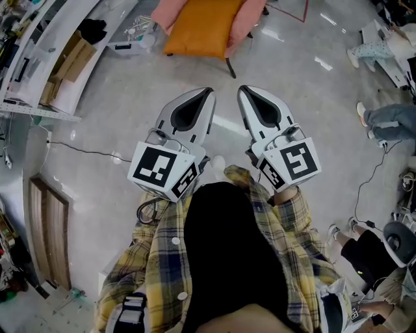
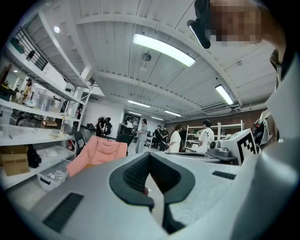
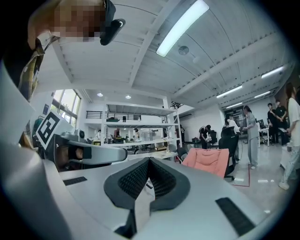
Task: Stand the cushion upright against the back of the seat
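Progress: nothing done yet, I judge | cushion (image 1: pixel 198 29) lies on chair (image 1: pixel 246 19) seat, top centre of head view, well apart from me | left gripper (image 1: pixel 205 93), right gripper (image 1: pixel 245 90) mid-frame, both closed, empty | left: approach, grasp, stand cushion against back.

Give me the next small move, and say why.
Probably step forward toward the pink chair: the orange cushion lies on its seat, well beyond the left tool and right tool, both shut and empty.
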